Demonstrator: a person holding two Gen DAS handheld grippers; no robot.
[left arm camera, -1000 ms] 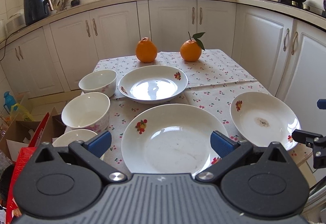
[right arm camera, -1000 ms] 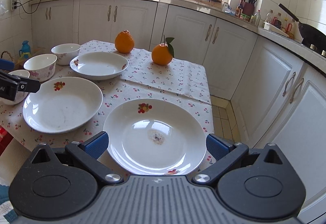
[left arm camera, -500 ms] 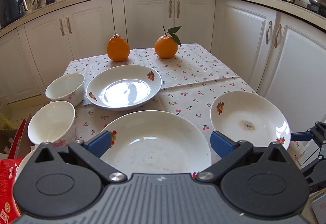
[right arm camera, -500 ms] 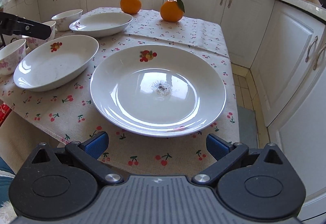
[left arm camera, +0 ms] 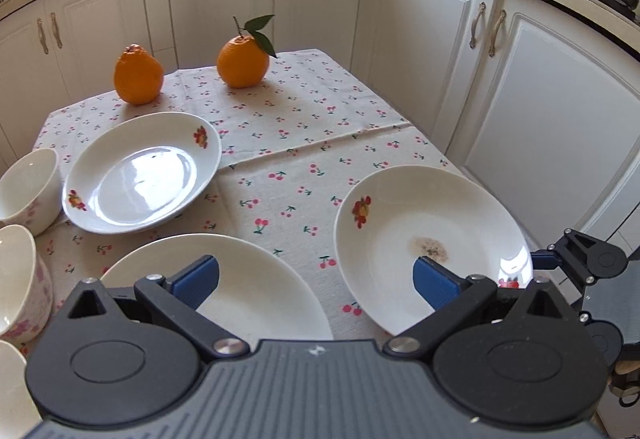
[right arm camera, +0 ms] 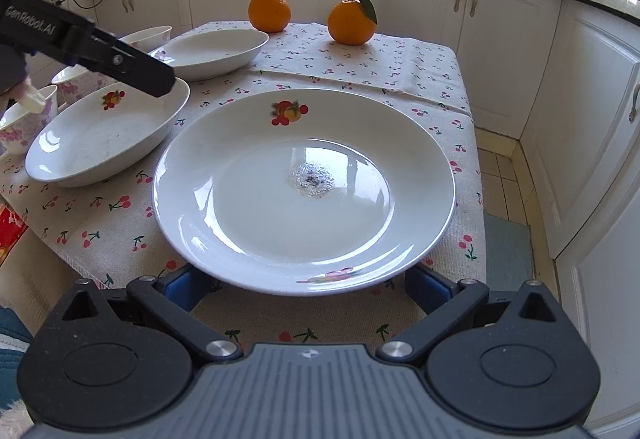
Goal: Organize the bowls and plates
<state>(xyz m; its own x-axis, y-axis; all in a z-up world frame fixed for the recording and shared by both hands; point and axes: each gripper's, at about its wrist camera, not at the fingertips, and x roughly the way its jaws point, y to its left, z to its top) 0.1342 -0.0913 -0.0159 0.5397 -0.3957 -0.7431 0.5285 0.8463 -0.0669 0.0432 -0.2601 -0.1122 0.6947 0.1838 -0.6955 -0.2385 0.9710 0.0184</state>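
Observation:
Three white plates with fruit prints lie on the cherry-print tablecloth. The stained plate [right arm camera: 304,191] is at the near right edge, also in the left wrist view [left arm camera: 428,239]. My right gripper [right arm camera: 304,287] is open, its blue pads low on either side of this plate's near rim, not gripping it. My left gripper [left arm camera: 316,279] is open and empty, hovering between the near-left plate [left arm camera: 240,279] and the stained plate. The far plate [left arm camera: 140,175] lies behind. White bowls [left arm camera: 24,183] stand at the left edge.
Two oranges [left arm camera: 138,75] [left arm camera: 243,63] stand at the back of the table [left arm camera: 320,143]. White cabinets [left arm camera: 540,111] close in on the right and behind. The left gripper's arm [right arm camera: 88,47] reaches over the near-left plate [right arm camera: 108,131] in the right wrist view.
Both grippers moved forward and lower toward the table. The right gripper's pads now flank the stained plate's near rim. The left gripper shifted right, toward the gap between the two near plates.

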